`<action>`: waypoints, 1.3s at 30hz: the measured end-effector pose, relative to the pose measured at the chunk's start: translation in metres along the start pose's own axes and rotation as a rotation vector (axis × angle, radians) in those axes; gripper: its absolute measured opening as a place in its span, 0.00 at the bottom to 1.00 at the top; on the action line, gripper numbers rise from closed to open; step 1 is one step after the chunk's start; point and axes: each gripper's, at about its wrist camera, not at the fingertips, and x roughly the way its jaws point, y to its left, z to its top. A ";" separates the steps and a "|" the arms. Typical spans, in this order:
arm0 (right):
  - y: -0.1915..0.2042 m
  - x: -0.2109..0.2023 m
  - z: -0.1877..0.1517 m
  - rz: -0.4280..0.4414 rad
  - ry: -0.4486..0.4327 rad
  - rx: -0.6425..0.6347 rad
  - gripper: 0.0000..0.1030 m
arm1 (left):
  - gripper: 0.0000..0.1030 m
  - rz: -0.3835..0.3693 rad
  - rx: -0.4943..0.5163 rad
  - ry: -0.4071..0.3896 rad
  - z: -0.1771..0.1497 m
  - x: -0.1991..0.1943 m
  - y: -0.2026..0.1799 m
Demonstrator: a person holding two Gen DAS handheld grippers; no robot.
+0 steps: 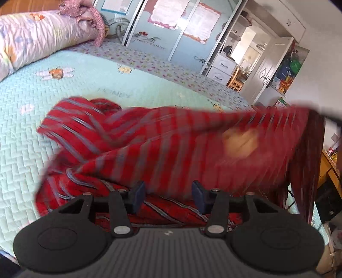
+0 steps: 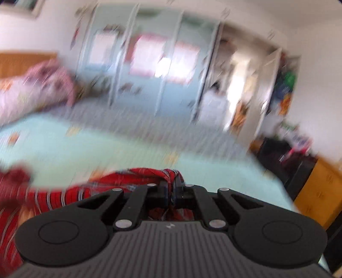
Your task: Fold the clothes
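One red striped garment [image 1: 162,149] heaped on the pale green quilted bed cover [image 1: 64,102], part lifted and stretched toward the right, blurred in motion. A pale patch, skin-toned, in the lifted cloth; too smeared to identify.

Left tongs [image 1: 168,197] apart, low over the crumpled near edge of the garment, nothing between the two blue pads [image 1: 140,195].

Right tongs [image 2: 172,190] closed together, clamped on a bunched twist of the same red striped cloth [image 2: 149,174], with fabric trailing off to the left of that view.

Around: one rolled floral duvet [image 1: 36,40] along the head of the bed, with one pink knitted piece [image 1: 85,12] draped over its end. Beyond the bed, sliding wardrobe doors [image 1: 154,32] bearing three pinkish posters. Further right, one open doorway [image 1: 250,57] with a white drawer unit and a wooden chair nearby. Orange wooden furniture [image 2: 318,192] at the right bed edge in the right wrist view, heavily blurred.

Bed surface beyond the garment otherwise open.
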 end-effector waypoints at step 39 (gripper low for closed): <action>-0.098 -0.103 -0.286 -0.069 0.343 0.668 0.74 | 0.53 -0.043 0.074 0.043 0.018 0.034 -0.053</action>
